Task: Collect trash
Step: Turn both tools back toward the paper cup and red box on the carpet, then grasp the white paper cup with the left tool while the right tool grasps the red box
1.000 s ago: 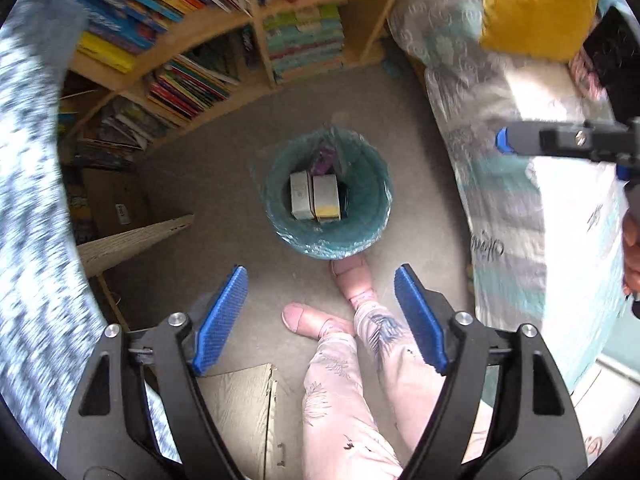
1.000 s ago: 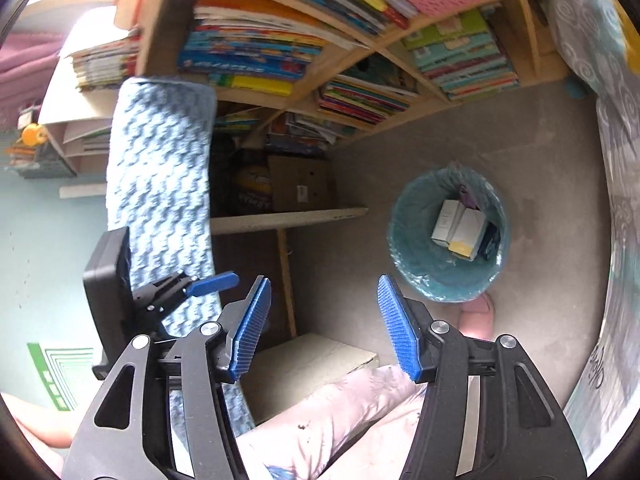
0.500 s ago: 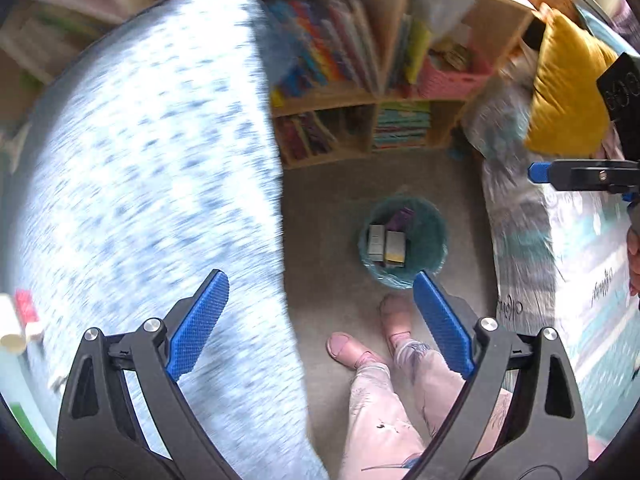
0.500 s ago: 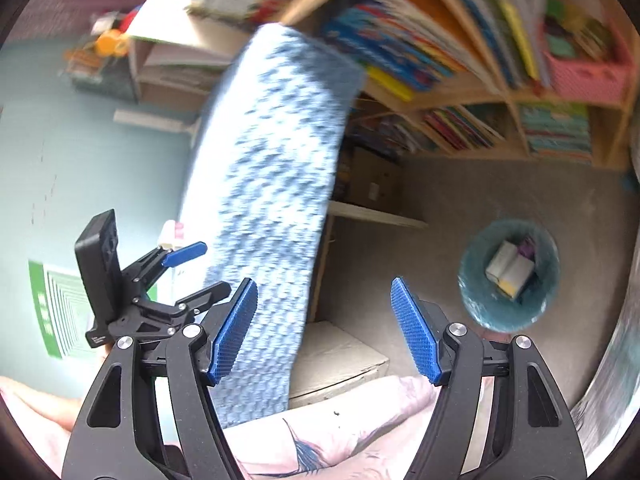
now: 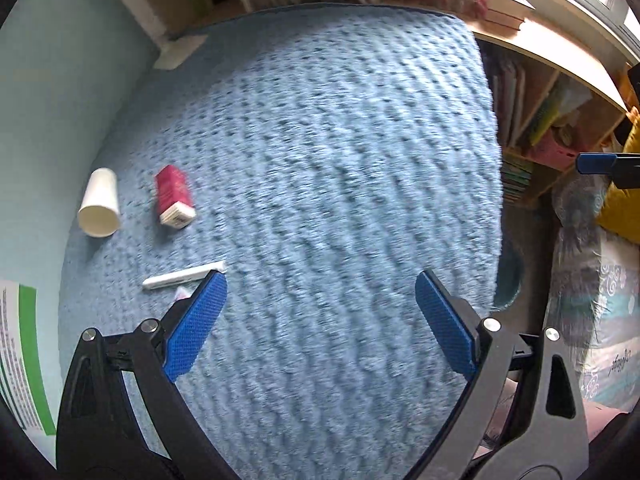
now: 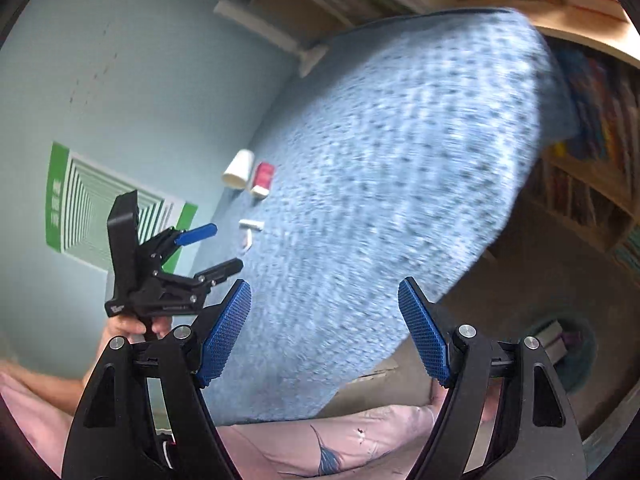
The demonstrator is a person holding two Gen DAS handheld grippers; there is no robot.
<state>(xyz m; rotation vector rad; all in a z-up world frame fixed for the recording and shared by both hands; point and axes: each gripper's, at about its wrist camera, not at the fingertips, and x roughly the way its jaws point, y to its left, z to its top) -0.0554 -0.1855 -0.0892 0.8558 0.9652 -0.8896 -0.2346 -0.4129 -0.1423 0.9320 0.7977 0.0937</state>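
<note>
Cup (image 5: 99,204) far left of empty left tongs (image 5: 320,320).

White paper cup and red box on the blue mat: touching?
Apart. In the left wrist view a strip of blue mat shows between the paper cup and the red box; both lie on their sides.

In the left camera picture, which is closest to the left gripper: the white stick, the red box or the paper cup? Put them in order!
From the left gripper:
1. White stick, beside its left finger.
2. Red box, farther up the blue cloth.
3. Paper cup, left of the box, at the cloth's edge.
</note>
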